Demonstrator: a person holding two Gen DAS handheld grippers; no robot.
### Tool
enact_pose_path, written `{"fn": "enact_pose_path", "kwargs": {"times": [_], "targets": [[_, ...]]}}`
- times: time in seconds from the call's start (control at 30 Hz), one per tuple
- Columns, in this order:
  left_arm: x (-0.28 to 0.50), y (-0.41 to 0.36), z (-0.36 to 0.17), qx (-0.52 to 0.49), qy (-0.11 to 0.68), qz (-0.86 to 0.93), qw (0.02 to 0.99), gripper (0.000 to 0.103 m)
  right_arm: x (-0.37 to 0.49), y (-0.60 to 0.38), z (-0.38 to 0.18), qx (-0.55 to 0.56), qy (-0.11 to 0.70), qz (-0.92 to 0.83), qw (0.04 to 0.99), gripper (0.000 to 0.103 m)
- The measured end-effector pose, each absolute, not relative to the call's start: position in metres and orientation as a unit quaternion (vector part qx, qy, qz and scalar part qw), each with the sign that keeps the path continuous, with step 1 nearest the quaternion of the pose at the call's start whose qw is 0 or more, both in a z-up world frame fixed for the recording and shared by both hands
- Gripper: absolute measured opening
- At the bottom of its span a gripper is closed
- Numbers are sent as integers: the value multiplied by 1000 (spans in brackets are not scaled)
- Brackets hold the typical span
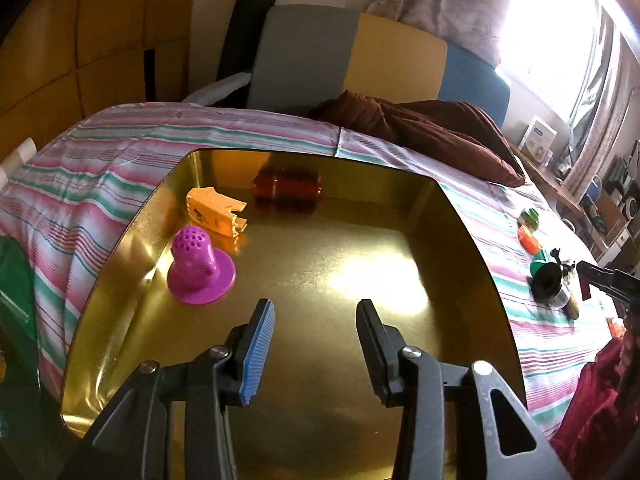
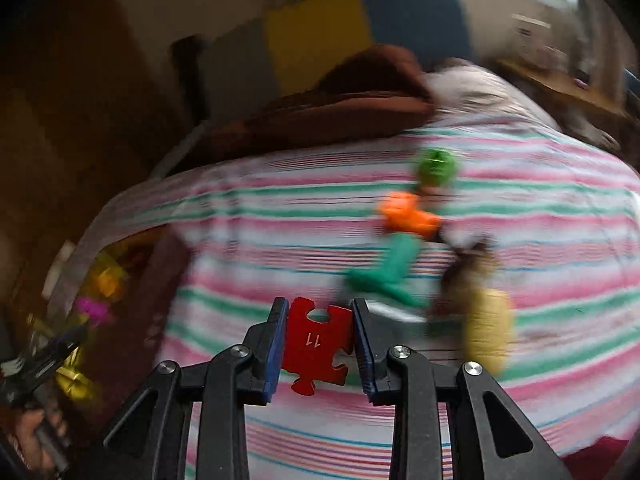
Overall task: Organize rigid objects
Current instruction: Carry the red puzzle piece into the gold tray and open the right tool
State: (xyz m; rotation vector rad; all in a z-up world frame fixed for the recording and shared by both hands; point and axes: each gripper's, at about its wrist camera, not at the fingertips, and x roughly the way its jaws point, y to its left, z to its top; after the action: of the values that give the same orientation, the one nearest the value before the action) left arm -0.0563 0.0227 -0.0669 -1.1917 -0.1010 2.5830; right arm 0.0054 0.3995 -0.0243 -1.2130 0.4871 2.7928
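The left gripper (image 1: 316, 346) hangs over a gold tray (image 1: 460, 240) set on a striped bedspread (image 1: 100, 168), its jaws standing about half apart with nothing between them and only bare tray floor under the tips. Ahead of the jaws and to their left stands a purple strainer (image 1: 200, 268), upright on its flared base; just beyond it lies an orange wedge (image 1: 214, 212), and farther ahead, near the tray's far wall, a dark red cylinder (image 1: 287, 192) lies on its side. Off to the right of the jaws, outside the tray, a loose cluster of small toys (image 1: 544, 264) sits on the bedspread, with the tip of the other tool just beside it at the frame's edge. A brown pillow (image 1: 440, 128) lies beyond the tray. The right gripper (image 2: 320, 340) is clamped on a red puzzle piece (image 2: 316, 344) marked 11, the blue pads pressing its two side edges and the piece held clear of the bedspread (image 2: 280, 208) below. Its view is blurred. Just ahead of these jaws and to their right lie a teal piece (image 2: 390, 270), an orange piece (image 2: 408, 212), a green piece (image 2: 436, 166) and a yellow piece (image 2: 488, 328), their exact shapes too smeared to tell. Far to the left of the jaws the tray (image 2: 160, 300) shows dimly.
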Motion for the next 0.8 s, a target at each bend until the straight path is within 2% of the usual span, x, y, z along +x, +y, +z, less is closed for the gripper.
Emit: {"fn": "enact_pose_path", "kwargs": {"times": [0.3,0.43,0.6,0.8], "targets": [[-54,-2,-66,-416,-60,899,126,43,-44,271,-11,-409,122,898,-104,32],[-52,-9,-65,-416,-65,899,122,43,-71,205,-13,-436,82,883,-156,32],[-49,-15,-63,-415,-69,901,110,43,-110,142,-32,-490,18,857,-160,32],[-48,-25,-62,-415,-86,901,98,43,-156,117,-63,-540,42,829,-142,32]]}}
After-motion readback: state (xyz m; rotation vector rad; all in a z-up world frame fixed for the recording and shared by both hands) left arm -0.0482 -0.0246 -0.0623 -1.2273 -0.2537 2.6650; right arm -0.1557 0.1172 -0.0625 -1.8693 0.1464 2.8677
